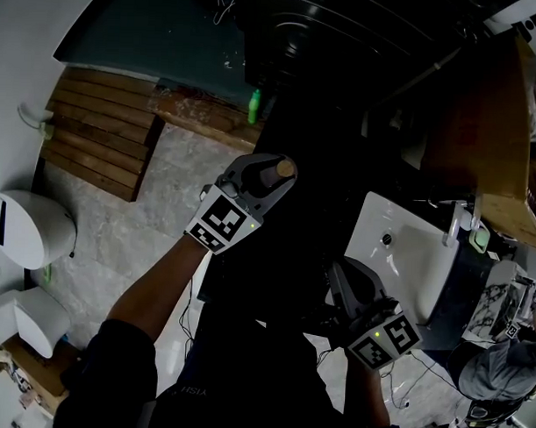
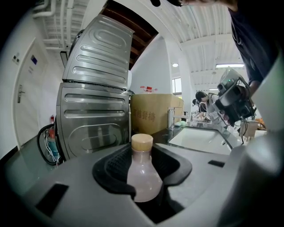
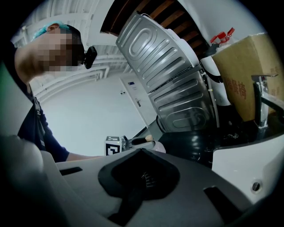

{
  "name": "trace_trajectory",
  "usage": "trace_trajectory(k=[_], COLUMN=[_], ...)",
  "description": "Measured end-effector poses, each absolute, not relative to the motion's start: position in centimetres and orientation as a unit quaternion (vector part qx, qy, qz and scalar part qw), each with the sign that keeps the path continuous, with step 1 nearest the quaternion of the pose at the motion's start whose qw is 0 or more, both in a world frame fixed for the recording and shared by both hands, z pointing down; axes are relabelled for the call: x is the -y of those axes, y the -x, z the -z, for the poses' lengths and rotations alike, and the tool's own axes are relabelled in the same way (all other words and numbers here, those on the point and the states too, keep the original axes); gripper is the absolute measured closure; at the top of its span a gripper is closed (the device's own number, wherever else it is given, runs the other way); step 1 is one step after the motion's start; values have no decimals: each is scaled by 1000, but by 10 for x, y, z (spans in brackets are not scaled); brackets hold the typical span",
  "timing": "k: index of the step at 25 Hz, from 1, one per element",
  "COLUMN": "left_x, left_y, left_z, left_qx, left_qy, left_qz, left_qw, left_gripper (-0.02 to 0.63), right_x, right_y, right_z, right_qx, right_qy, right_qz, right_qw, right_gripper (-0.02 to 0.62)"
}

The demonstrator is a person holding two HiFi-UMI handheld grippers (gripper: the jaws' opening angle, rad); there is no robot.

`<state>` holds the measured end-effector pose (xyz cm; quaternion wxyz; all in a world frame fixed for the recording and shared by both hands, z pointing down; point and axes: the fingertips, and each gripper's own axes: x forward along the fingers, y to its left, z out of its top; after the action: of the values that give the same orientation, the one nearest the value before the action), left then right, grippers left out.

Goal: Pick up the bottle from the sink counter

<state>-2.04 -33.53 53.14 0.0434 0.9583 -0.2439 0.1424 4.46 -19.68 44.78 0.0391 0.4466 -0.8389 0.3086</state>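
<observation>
Left gripper (image 1: 267,178) clamped on the round belly of a tan-capped translucent bottle (image 2: 143,177), held in the air left of the sink (image 1: 405,257). Right gripper (image 1: 343,280) closed, empty. Bottle probably light, smooth, slippery; best gripped at the belly, below the neck.

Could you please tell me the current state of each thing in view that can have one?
bottle: cap on, body between the left gripper's jaws.
left gripper: closed on the bottle.
right gripper: shut, nothing between its jaws.
sink: basin empty, no water showing.
faucet: not running.
</observation>
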Motion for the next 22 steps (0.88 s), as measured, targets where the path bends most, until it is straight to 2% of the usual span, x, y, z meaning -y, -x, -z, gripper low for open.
trace_trajectory(k=[22], left_x=[324], left_y=[21], left_z=[-526], left_qx=[249], left_qy=[-955], left_qz=[-154], left_qw=[43], left_gripper=[466], right_x=[190], right_y=[-52], right_z=[-434], right_qx=[842], right_qy=[-448], right_qz=[-298], right_qw=[31], right_gripper=[574])
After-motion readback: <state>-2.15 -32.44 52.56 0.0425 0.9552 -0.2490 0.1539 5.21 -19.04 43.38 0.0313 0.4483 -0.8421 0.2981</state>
